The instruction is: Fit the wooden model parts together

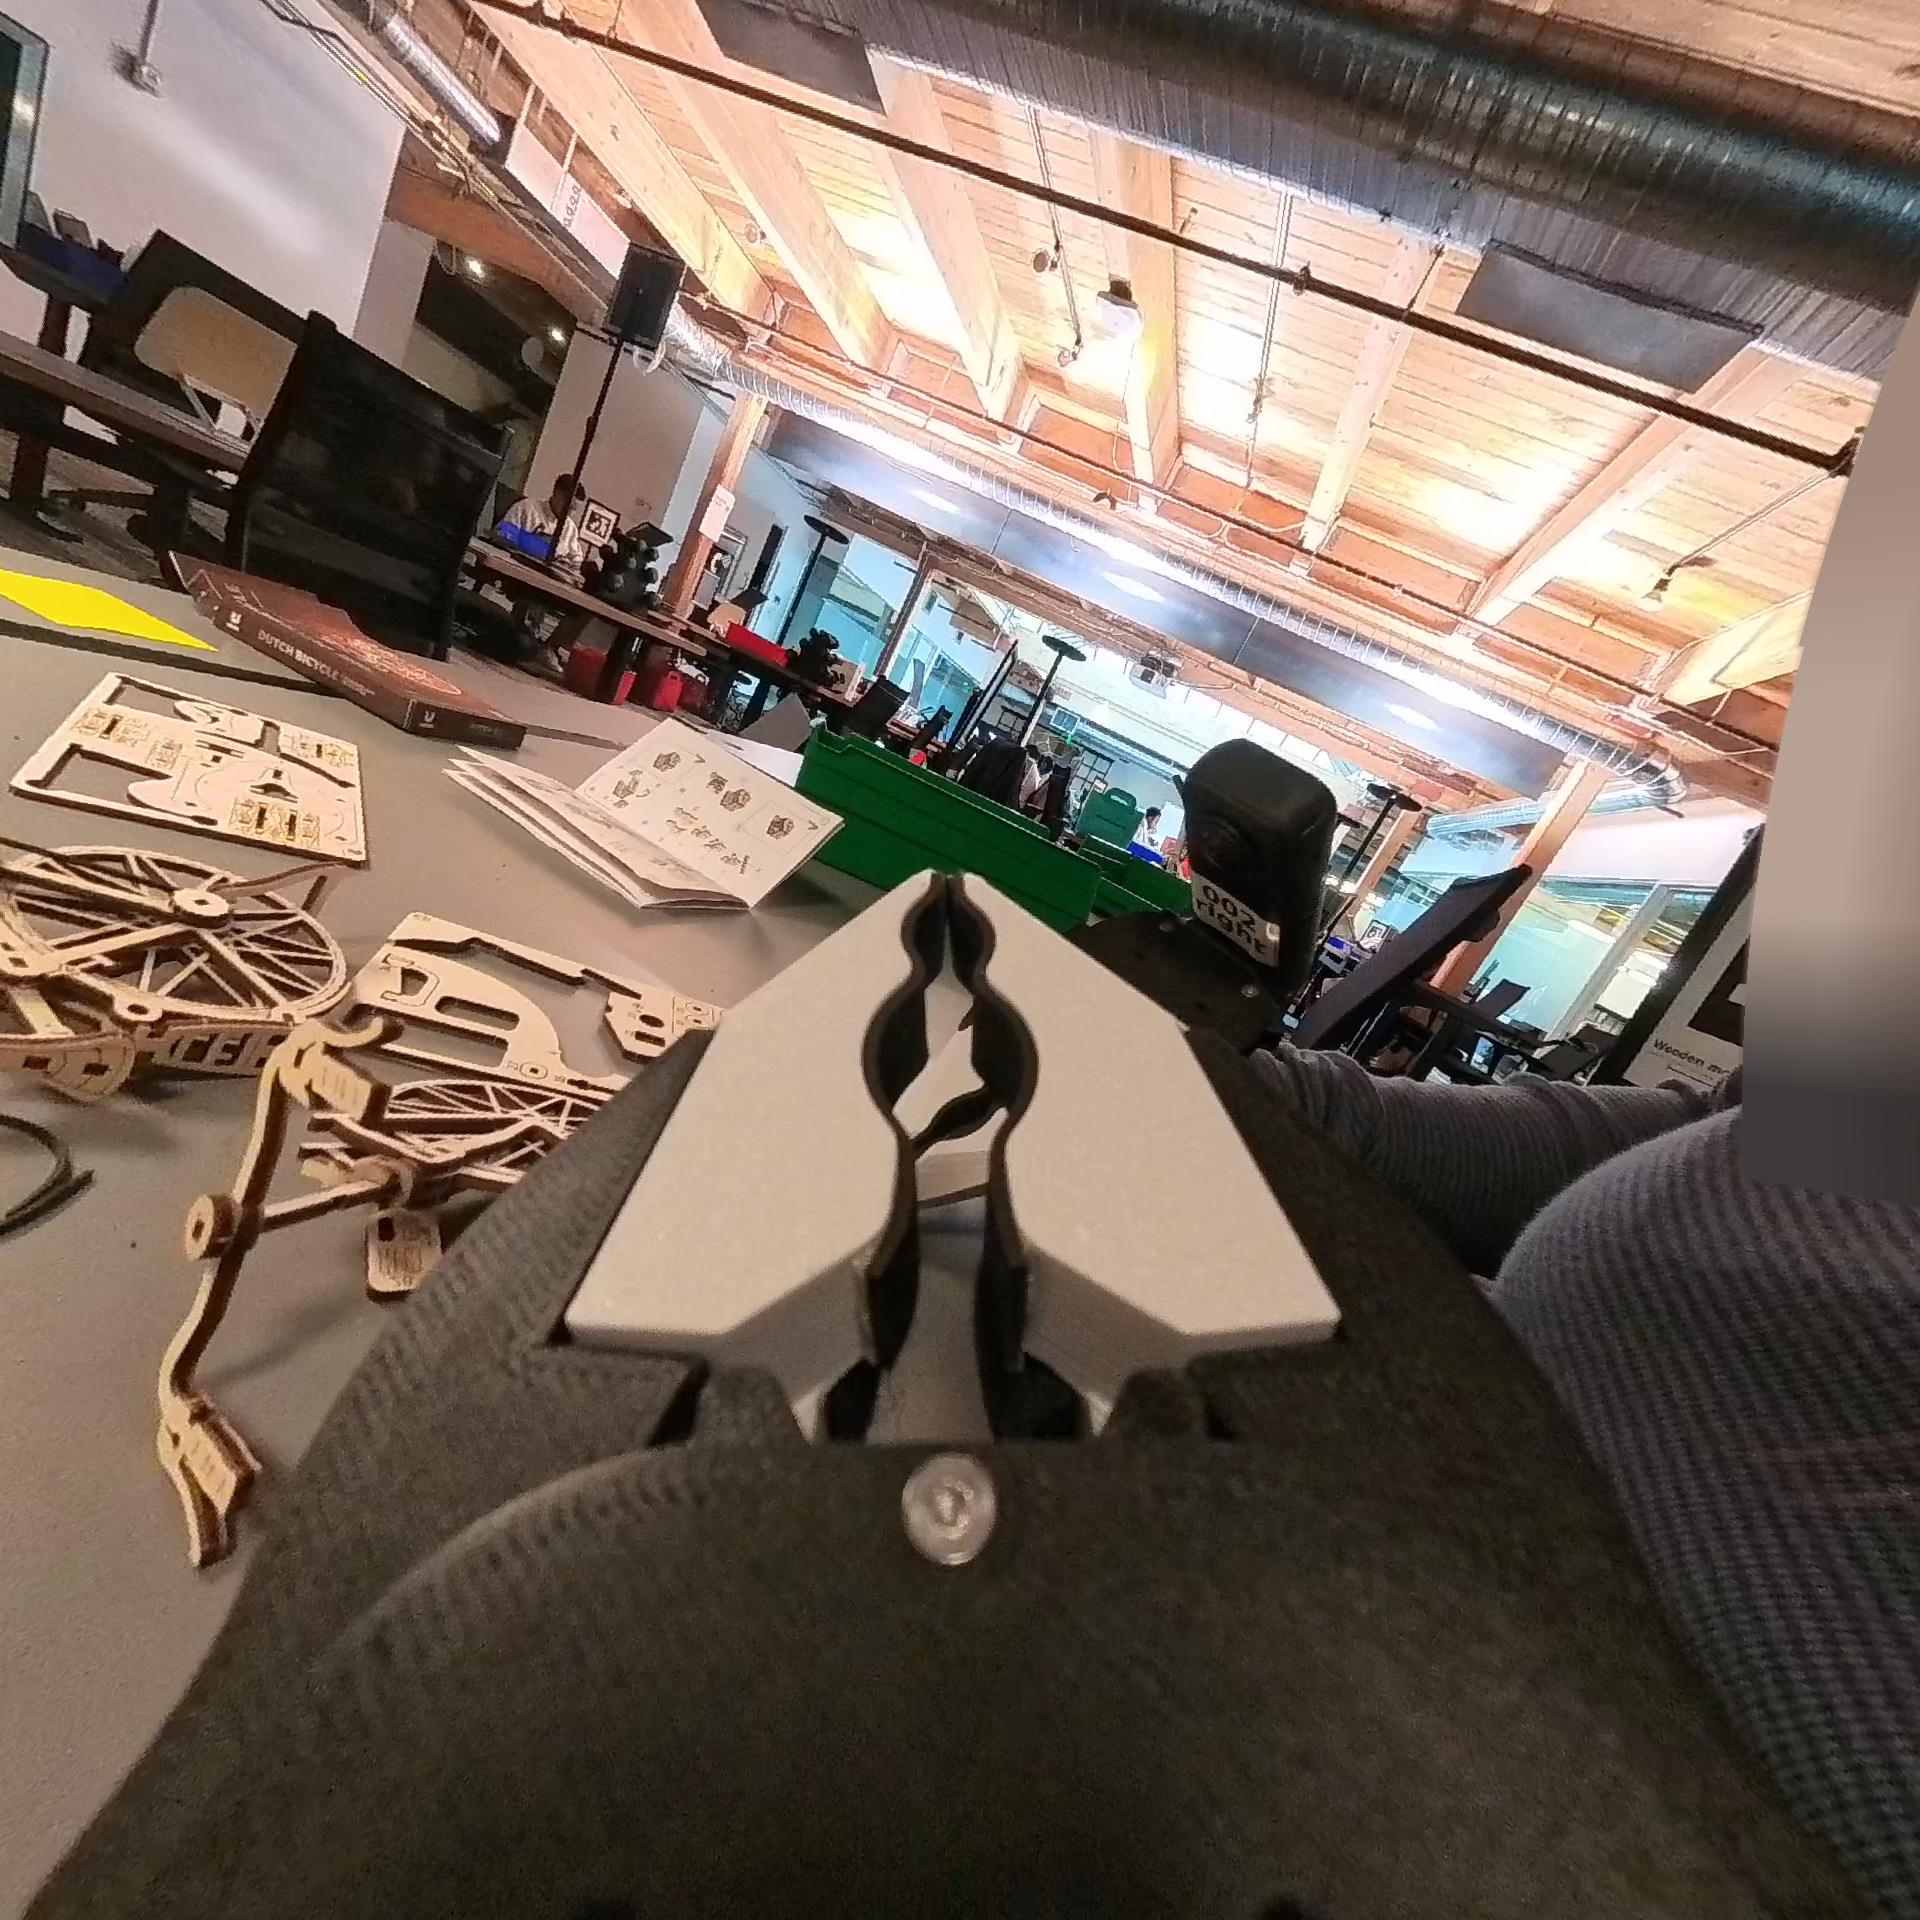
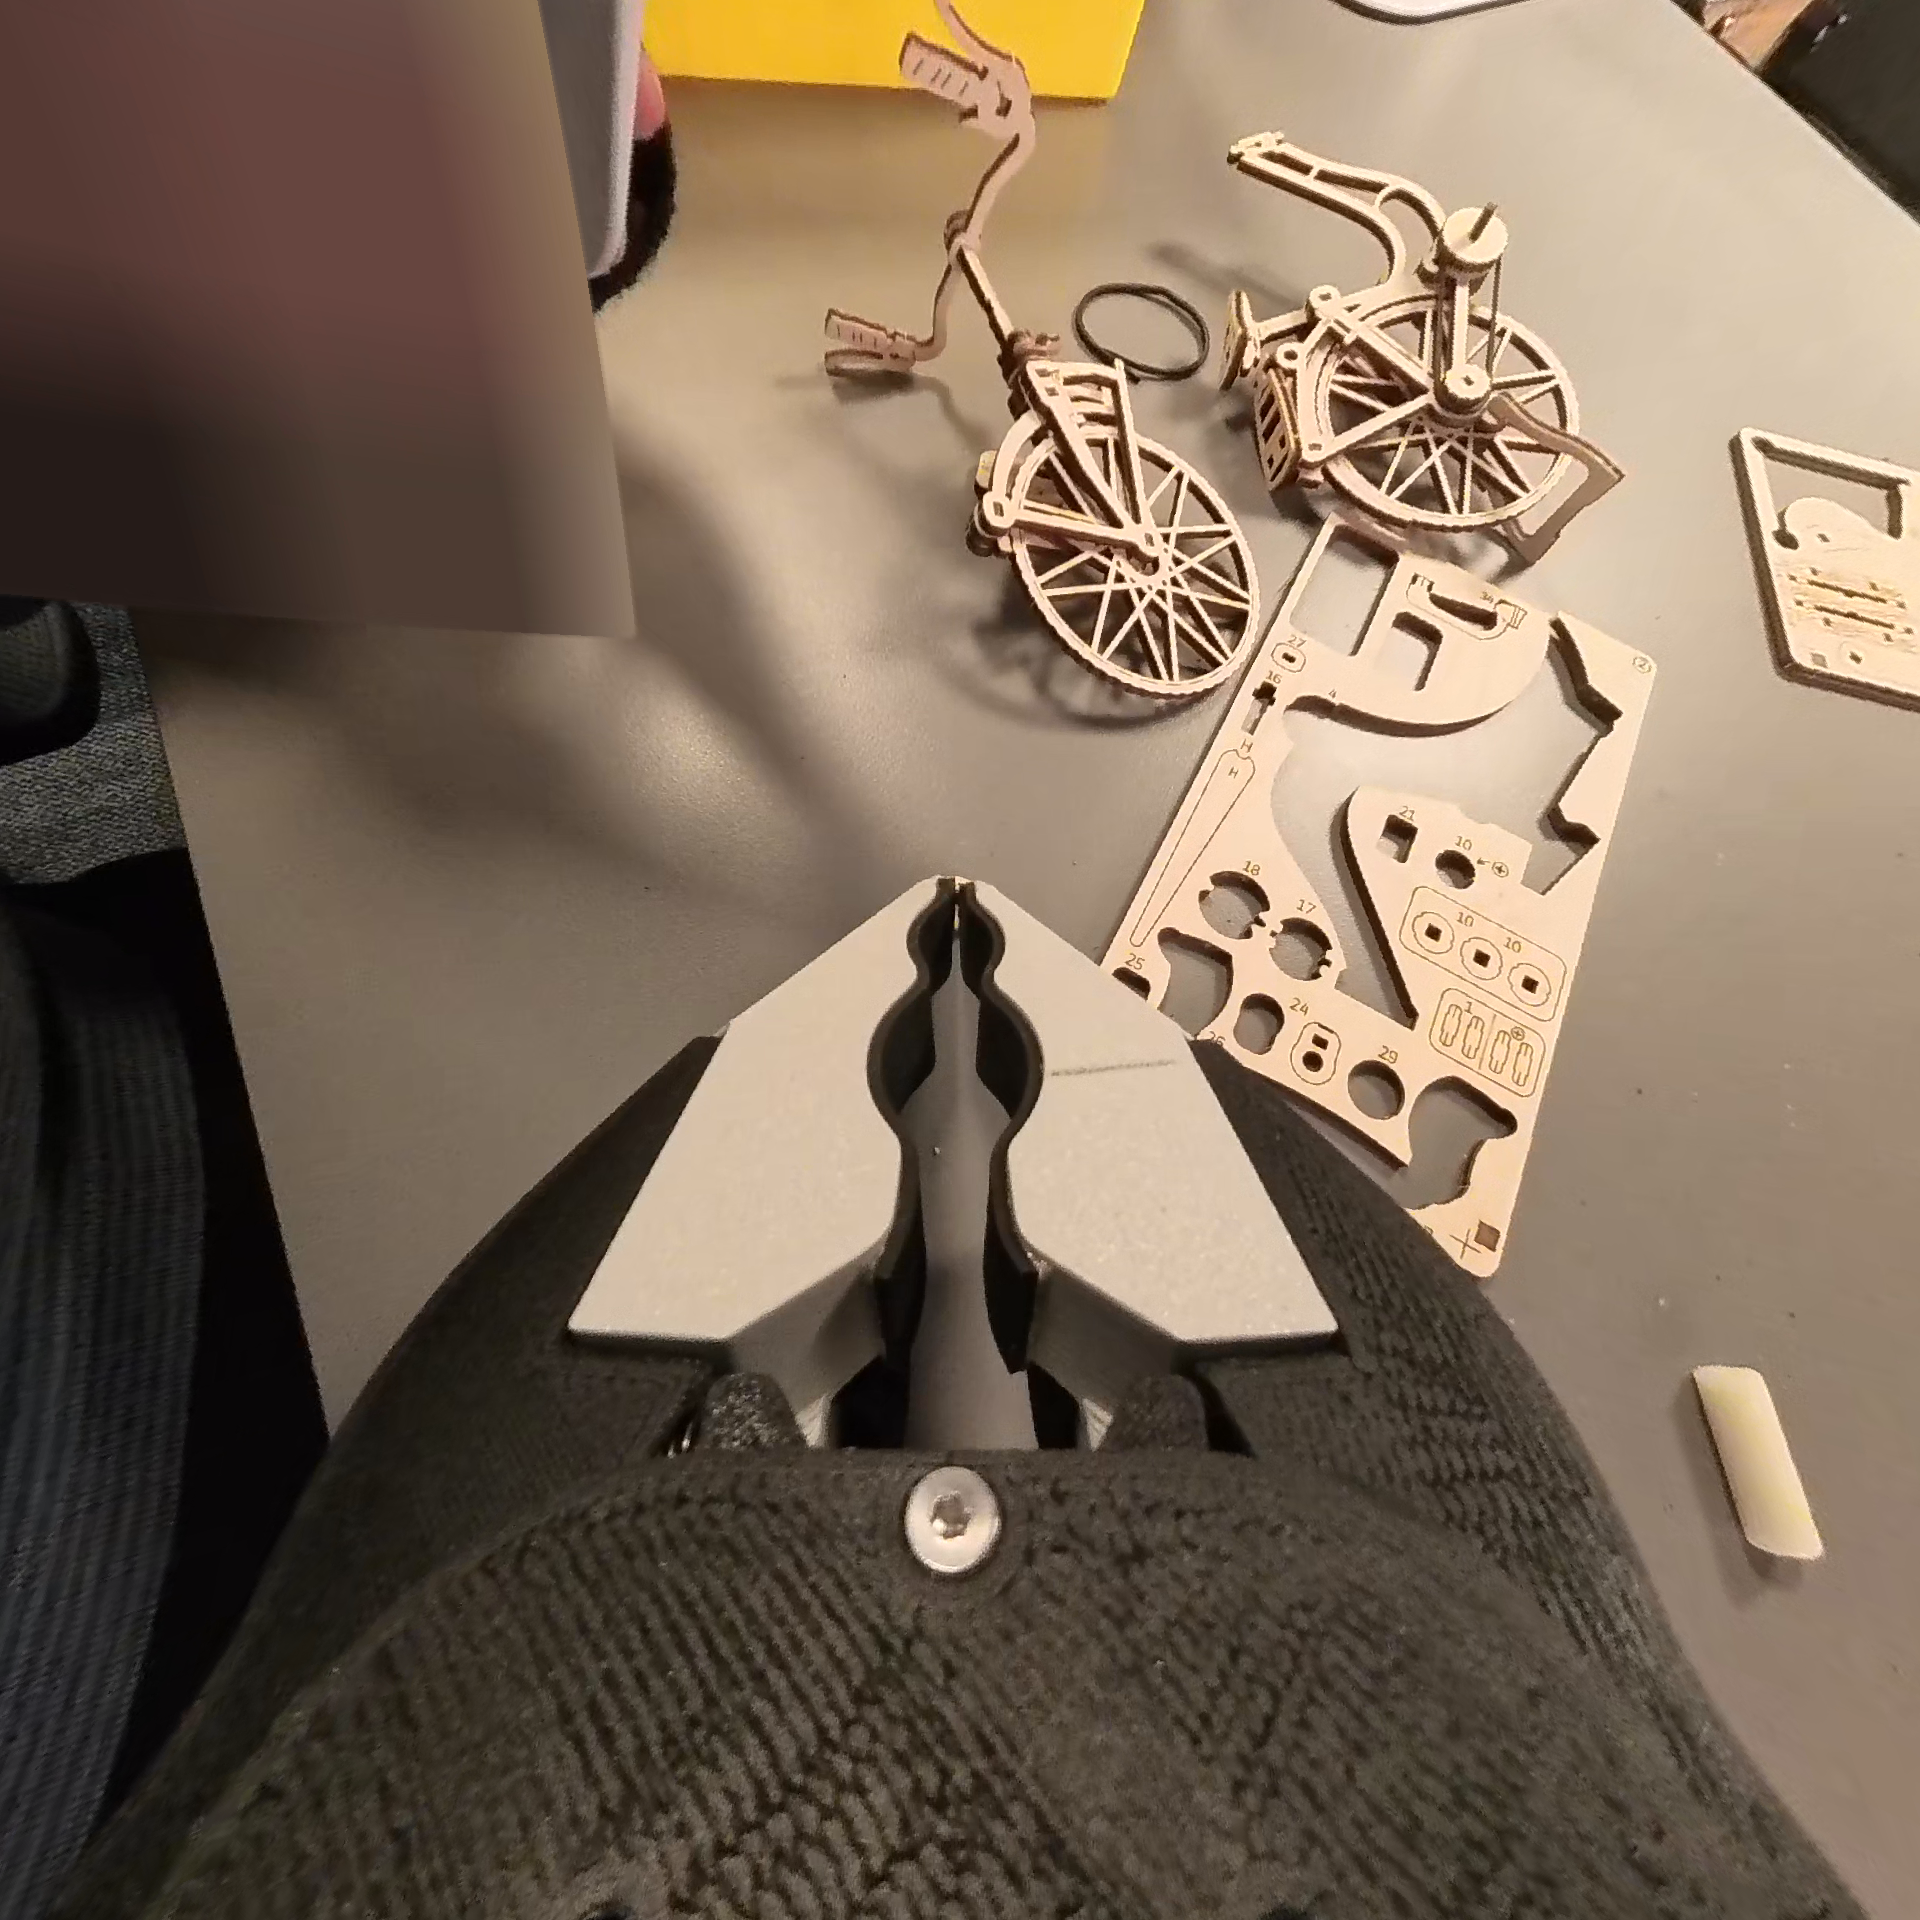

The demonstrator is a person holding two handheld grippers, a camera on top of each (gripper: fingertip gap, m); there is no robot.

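A: How many wooden assemblies do we count on the grey table (image 2: 436, 831)?

B: Two. We see the front-wheel assembly (image 2: 1112, 530), one spoked wheel with its fork and the curved handlebar (image 2: 956, 270) rising from it, and just to its right the rear-wheel assembly (image 2: 1423, 384), also one spoked wheel, with a frame arm. They lie apart, not joined.

A: And between them?

B: One black rubber ring (image 2: 416, 338) flat on the table, close to both.

A: Part sheets?

B: Two. We see the nearer wooden part sheet (image 2: 1382, 894), mostly punched out, just below the rear wheel, and the second part sheet (image 2: 1839, 561) at the right edge, cut off by the frame. One small pale stick (image 2: 1756, 1460) lies alone near the right gripper's body.

A: Our grippers?

B: The right gripper (image 2: 957, 883) has its fingertips pressed together above bare table; a thin pale sliver shows right at the tips, too small for us to name. The left gripper (image 1: 943, 881) is likewise closed tip to tip, with nothing visible between, pointing across the table.

A: Farther off in the left wrist view?

B: One open instruction booklet (image 1: 675, 821), one dark kit box (image 1: 353, 655) and green bins (image 1: 935, 821).
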